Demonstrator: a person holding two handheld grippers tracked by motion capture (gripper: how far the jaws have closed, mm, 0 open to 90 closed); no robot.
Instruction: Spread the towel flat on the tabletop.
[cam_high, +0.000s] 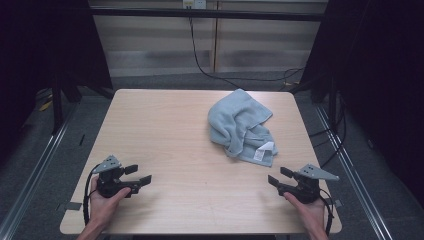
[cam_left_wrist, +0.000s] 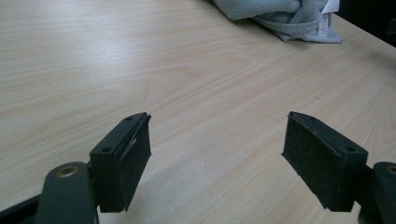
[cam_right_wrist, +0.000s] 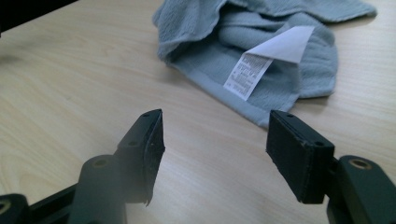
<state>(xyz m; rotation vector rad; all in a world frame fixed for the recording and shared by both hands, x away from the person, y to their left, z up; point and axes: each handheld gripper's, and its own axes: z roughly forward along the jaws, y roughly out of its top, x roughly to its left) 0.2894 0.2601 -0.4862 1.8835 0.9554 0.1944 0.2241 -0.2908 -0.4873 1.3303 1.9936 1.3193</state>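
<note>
A crumpled light blue towel (cam_high: 241, 126) with a white care label (cam_high: 263, 150) lies on the right half of the wooden table (cam_high: 175, 130). My left gripper (cam_high: 139, 175) rests low at the table's front left, held in a hand, its jaws open with nothing between them. At the front right, my right gripper (cam_high: 279, 176) is also open and empty, pointing toward the towel's near edge. In the right gripper view the towel (cam_right_wrist: 261, 56) and its label (cam_right_wrist: 266, 58) lie just beyond the gripper (cam_right_wrist: 215, 140). The left gripper view has the towel (cam_left_wrist: 280, 16) far off past the gripper (cam_left_wrist: 217, 142).
The table has rounded corners and ends close to both hands at the front. Dark curtains stand at both sides. Metal floor rails (cam_high: 35, 170) run along left and right, and black cables (cam_high: 210, 70) trail on the floor behind the table.
</note>
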